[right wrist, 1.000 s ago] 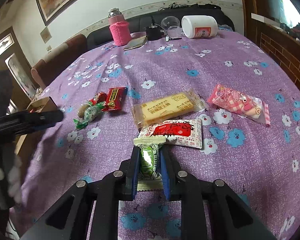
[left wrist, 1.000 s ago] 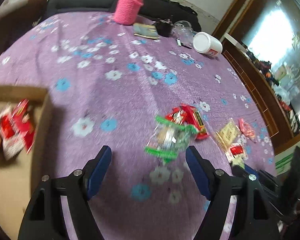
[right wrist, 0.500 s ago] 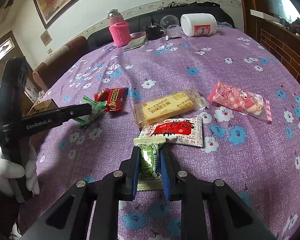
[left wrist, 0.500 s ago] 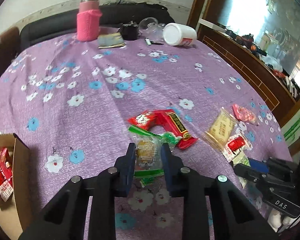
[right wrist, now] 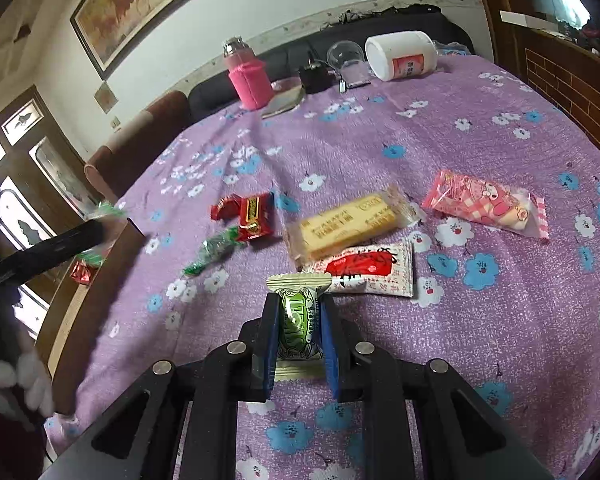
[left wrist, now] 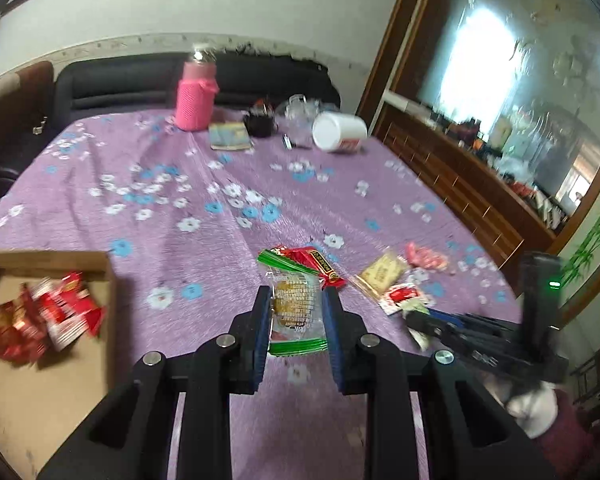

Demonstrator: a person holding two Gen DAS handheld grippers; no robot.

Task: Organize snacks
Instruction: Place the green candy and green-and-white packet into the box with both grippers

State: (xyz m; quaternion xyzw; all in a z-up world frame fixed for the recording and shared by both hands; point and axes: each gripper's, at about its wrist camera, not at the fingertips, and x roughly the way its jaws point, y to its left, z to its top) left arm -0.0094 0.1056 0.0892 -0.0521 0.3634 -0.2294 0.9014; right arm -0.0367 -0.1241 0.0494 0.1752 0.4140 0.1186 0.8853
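My left gripper [left wrist: 296, 300] is shut on a clear snack packet with green ends [left wrist: 296, 312], held above the purple cloth to the right of the cardboard box [left wrist: 48, 258], which holds red snack packets [left wrist: 48, 320]. My right gripper [right wrist: 300, 312] is shut on a green-and-white candy packet [right wrist: 298, 320] low over the cloth. In the right wrist view, a red packet [right wrist: 252, 214], a green wrapped sweet [right wrist: 212, 252], a yellow biscuit pack [right wrist: 348, 224], a red-and-white packet [right wrist: 364, 268] and a pink packet [right wrist: 484, 204] lie on the cloth.
At the far edge of the table stand a pink bottle [right wrist: 248, 76], a black item [right wrist: 314, 76], a clear cup [right wrist: 346, 58] and a white jar on its side [right wrist: 400, 58]. A dark sofa runs behind the table. A wooden cabinet [left wrist: 460, 184] stands at the right.
My left gripper closed on the clear green-ended packet, lifted it off the cloth and swung left toward the box. My right gripper stayed shut on the green candy packet, hardly moving.
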